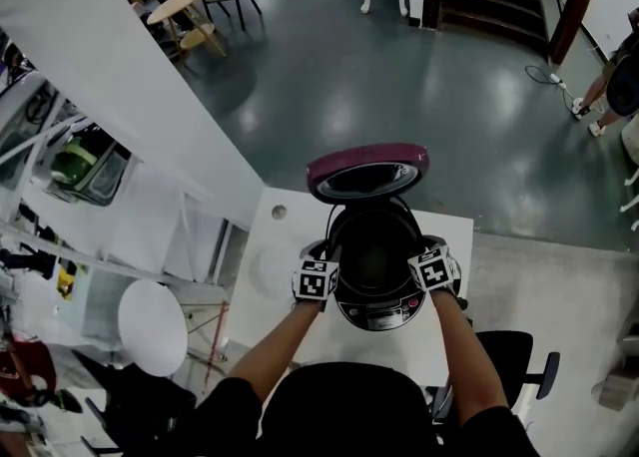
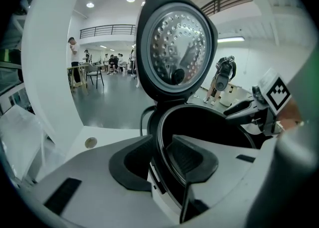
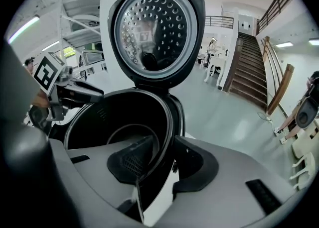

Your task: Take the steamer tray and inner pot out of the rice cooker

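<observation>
The rice cooker (image 1: pixel 374 255) stands on the white table with its lid (image 1: pixel 367 171) tipped up and back. A black vessel (image 3: pixel 119 132) sits inside; slots show on its wall, and I cannot tell the steamer tray from the inner pot. My left gripper (image 1: pixel 334 275) is at the cooker's left side. In its own view, the left gripper (image 2: pixel 162 162) has one jaw outside and one inside the rim (image 2: pixel 162 137), with small gaps. My right gripper (image 1: pixel 419 267) is at the right side. In its own view, the right gripper (image 3: pixel 167 160) straddles the rim (image 3: pixel 167 122) likewise, not pressing.
The table (image 1: pixel 290 235) is small, with a round hole (image 1: pixel 279 213) at its far left. A black chair (image 1: pixel 519 355) stands at the right, a white round stool (image 1: pixel 152 325) and shelving at the left. Beyond lie grey floor and stairs (image 3: pixel 249 72).
</observation>
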Demonstrator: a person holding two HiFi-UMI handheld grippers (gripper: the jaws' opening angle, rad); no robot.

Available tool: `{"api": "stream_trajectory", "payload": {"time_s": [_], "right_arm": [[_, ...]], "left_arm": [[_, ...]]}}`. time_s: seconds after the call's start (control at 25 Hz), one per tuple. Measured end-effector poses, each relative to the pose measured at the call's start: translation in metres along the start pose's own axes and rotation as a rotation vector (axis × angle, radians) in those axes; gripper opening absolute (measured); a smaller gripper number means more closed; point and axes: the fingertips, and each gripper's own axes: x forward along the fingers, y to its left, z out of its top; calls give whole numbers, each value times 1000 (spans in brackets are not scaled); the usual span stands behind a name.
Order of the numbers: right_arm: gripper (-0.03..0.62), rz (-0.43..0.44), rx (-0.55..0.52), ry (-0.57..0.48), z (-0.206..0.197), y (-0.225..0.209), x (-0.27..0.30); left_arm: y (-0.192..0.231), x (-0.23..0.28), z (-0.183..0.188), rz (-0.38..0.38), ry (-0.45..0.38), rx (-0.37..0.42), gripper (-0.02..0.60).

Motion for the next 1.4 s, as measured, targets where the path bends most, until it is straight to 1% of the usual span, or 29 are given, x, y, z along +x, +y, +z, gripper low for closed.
{"api": "stream_trajectory", "payload": {"time_s": [0.2,0.28,0.4,0.48,0.56,0.6,0.64,0.72,0.76,0.88,0.96,1.12,1.28,1.4], "right_arm": [[107,-10,6,1,1,-4,1],[107,-15,-6,6,1,-3,1],[100,-27,-33,12,1,-4,2],[97,-40,-79,21,2,-5,4],[87,-57,-111,24,3,-6,4],[84,-61,-101,19,4,-7,4],[79,-61,-81,11,4,-8,4],[68,-58,-43,-4,6,-8,4],[62,-57,-28,-6,6,-9,2],[54,-55,19,-4,6,-12,-1],[44,-50,69,-29,9,-15,-4],[34,-41,133,-67,17,-15,-11],[29,-31,183,-91,24,-16,-20],[26,-21,231,-111,27,-18,-29]], "left_arm": [[-5,6,1,5,14,39,104],[-3,4,0,14,15,34,90],[-2,5,0,22,11,27,76],[-2,6,1,24,13,30,59],[-4,6,3,37,19,55,55],[-4,6,4,46,21,63,55],[-4,5,4,50,16,50,54],[-3,2,6,50,-4,-14,44],[-3,0,7,52,-13,-32,41],[-6,-5,12,54,-30,-21,40],[-8,-7,12,51,-32,-14,38],[-7,-13,12,49,-47,-54,34],[-8,-22,20,46,-74,-67,34],[-10,-29,26,35,-103,-101,29]]}}
